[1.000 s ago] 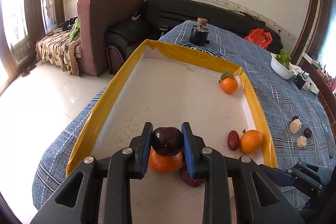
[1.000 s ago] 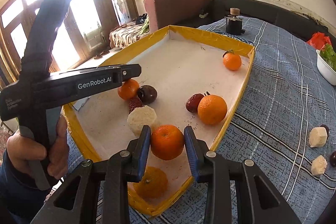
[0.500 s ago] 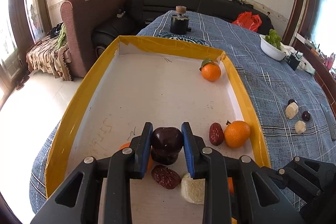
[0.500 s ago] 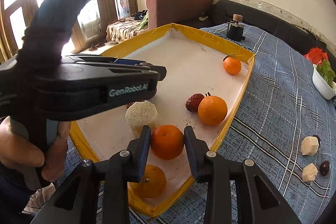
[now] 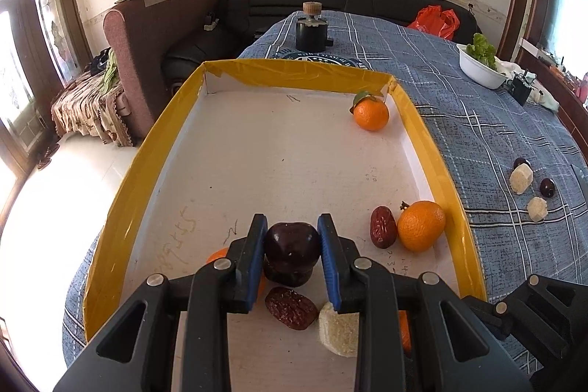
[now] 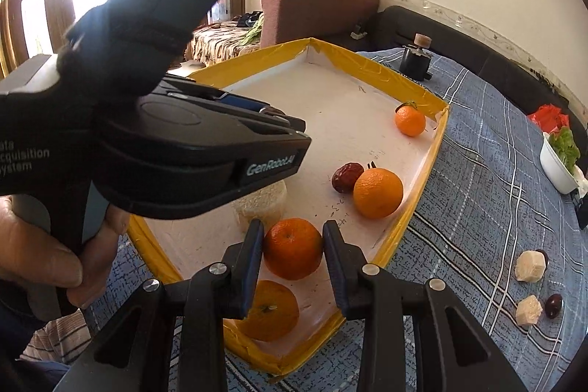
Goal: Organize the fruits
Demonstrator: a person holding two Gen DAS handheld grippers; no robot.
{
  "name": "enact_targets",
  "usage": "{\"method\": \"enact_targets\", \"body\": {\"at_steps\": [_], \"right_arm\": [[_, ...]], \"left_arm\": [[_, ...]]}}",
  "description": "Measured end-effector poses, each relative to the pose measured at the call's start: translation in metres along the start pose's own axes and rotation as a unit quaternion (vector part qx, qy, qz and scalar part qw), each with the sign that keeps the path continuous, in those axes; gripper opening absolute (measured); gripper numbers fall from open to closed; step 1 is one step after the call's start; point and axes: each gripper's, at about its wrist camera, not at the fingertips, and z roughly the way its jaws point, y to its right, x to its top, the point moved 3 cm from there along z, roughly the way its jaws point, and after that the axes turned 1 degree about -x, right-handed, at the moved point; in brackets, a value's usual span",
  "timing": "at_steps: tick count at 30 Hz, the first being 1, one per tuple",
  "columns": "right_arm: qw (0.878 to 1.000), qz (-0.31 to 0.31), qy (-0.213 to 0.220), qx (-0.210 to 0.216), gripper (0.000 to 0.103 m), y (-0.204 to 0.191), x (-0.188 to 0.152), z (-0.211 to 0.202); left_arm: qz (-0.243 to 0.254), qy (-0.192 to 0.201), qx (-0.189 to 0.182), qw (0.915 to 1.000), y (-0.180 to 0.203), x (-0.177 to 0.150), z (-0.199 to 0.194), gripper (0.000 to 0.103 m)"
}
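We hold a dark purple plum (image 5: 292, 243) in our left gripper (image 5: 292, 254), and its two blue pads pinch the plum from both sides. It hangs over the near part of the big tray with the yellow rim (image 5: 125, 197). Right under it sits another dark fruit (image 5: 288, 276). Near it lie a red date (image 5: 290, 307) and a white chunk (image 5: 338, 329).

Our right gripper (image 6: 293, 254) pinches an orange (image 6: 293, 248) between its pads, over the near corner of the tray. Another orange (image 6: 272, 311) sits in the tray just under it.

Farther off by the right wall, a second date (image 5: 383, 232) touches an orange (image 5: 420, 226). One small orange with a leaf (image 5: 371, 114) sits in the far right corner.

On the blue cloth (image 5: 496, 142) to the right of the tray lie two white chunks (image 5: 521, 177) and two little dark fruits (image 5: 547, 187).
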Motion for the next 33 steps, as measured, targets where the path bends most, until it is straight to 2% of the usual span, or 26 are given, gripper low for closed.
{"method": "enact_targets", "body": {"at_steps": [28, 31, 33], "right_arm": [[1.000, -0.009, -0.002, -0.003, 0.038, -0.0026, -0.0010, -0.0003], [1.000, -0.009, -0.002, -0.004, 0.038, -0.0015, -0.0011, -0.0006], [1.000, -0.007, -0.001, -0.004, 0.038, -0.0005, -0.0009, -0.0005]], "left_arm": [[-0.004, 0.001, 0.001, 1.0000, -0.0005, 0.0002, -0.0015, 0.028], [-0.004, 0.003, 0.004, 1.0000, -0.0014, 0.0004, -0.0020, 0.034], [-0.004, 0.006, 0.004, 1.0000, -0.0015, 0.0009, -0.0035, 0.042]]}}
